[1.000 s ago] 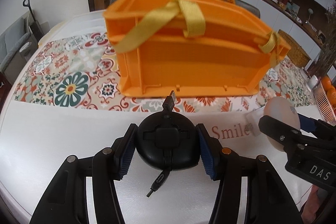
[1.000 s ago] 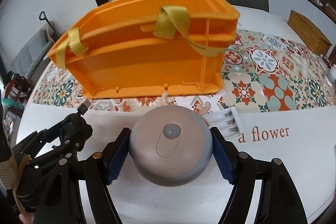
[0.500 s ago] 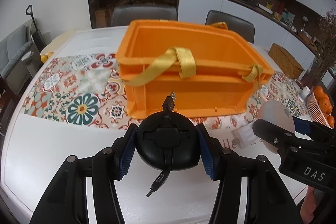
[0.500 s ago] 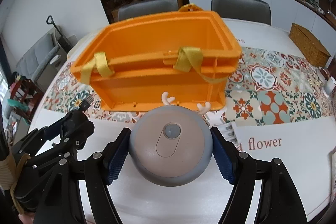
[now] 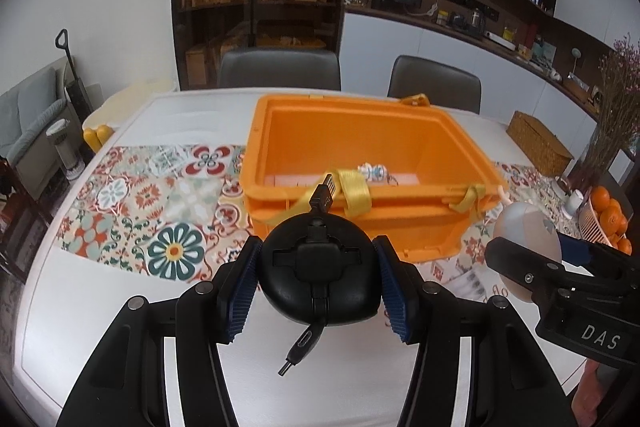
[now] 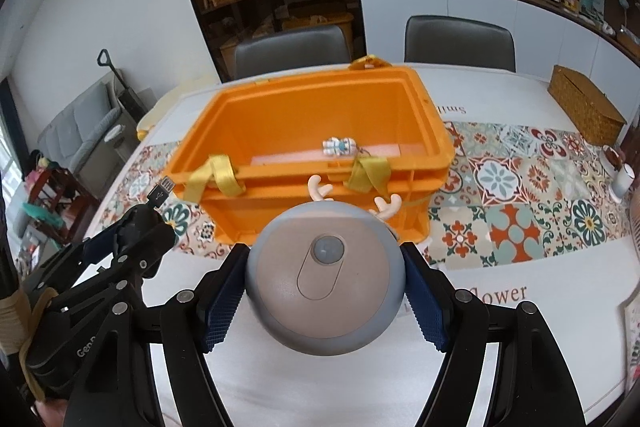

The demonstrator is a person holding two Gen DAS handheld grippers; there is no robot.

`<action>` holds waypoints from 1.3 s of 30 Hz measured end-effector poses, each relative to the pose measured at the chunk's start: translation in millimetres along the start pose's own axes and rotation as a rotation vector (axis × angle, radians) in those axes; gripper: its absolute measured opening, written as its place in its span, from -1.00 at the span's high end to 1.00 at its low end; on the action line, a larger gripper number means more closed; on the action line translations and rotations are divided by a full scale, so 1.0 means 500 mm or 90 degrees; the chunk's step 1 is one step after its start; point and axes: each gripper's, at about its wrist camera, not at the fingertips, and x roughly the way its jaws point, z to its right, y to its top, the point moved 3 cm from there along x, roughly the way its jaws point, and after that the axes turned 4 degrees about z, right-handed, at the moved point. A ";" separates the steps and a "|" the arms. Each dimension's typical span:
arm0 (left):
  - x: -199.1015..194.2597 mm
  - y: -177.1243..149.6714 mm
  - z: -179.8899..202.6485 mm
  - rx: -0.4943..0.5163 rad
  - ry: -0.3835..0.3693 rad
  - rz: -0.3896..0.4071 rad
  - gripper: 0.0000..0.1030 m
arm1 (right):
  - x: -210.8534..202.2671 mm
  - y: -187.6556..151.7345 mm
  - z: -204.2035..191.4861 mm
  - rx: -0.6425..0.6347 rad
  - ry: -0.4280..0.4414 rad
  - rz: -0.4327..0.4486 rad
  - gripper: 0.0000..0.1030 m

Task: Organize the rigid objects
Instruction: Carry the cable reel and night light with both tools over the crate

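My left gripper (image 5: 318, 283) is shut on a round black cable hub (image 5: 320, 267) with short USB plugs sticking out, held above the table in front of the orange bin (image 5: 436, 131). My right gripper (image 6: 324, 291) is shut on a round grey night light with antlers (image 6: 326, 283), also raised before the orange bin (image 6: 420, 99). The bin has yellow straps over its near wall. Inside it lie a small astronaut figure (image 6: 339, 146) and a flat pinkish piece (image 6: 320, 157). The right gripper with the night light shows in the left wrist view (image 5: 528, 247), and the left gripper shows in the right wrist view (image 6: 136, 235).
The bin stands on a patterned runner (image 5: 168, 195) on a white table (image 5: 100, 299). A wicker box (image 6: 586, 109) sits at the far right, and a white cup (image 6: 622, 181) and a rack of oranges (image 5: 608, 219) at the right edge. A white battery holder (image 5: 468, 281) lies by the bin. Two chairs stand behind.
Both grippers have risen with their objects still held. The bin now sits lower in view and its open top and contents show.
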 end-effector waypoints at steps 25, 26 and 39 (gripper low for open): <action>0.008 0.105 0.000 0.006 -0.004 0.048 -0.07 | 0.003 0.099 -0.010 -0.005 0.024 0.041 -0.45; 0.010 0.108 -0.001 0.006 -0.005 0.049 -0.07 | 0.006 0.104 -0.009 -0.004 0.024 0.040 -0.45; 0.075 0.173 0.014 0.020 -0.021 0.029 -0.08 | 0.057 0.175 0.023 0.016 -0.005 0.024 -0.45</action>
